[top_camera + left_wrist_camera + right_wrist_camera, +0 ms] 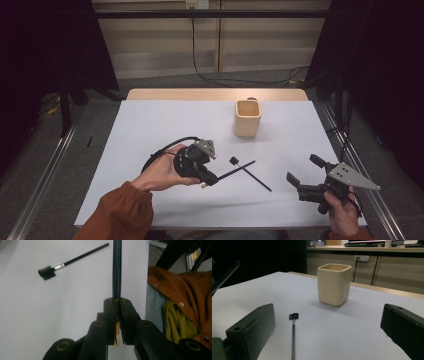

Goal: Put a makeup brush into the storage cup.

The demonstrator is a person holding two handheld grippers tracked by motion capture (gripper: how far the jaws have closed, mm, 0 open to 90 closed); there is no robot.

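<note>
1. Dark-handled brush (235, 171), pinched at its gold ferrule end by the left hand-held gripper (212, 178), is carried just above the white table (150, 130); its handle runs up and rightward in the high view, away from the jaws.
2. Long axis: nearly level, in line with the jaws, as the left gripper view confirms (116, 270); the free end points toward the cream cup (247, 118).
3. Right hand-held gripper (302, 175) rests with jaws spread, holding nothing, near the table's right edge.
4. Second tool, a comb-headed brush (249, 173), lies flat on the table, its comb head toward the left hand-held gripper; in the high view the carried handle crosses over it.
5. Suggested technique: judging the cup as the likely destination, lift, tip the handle toward vertical, and lower it inside the rim before releasing.
</note>
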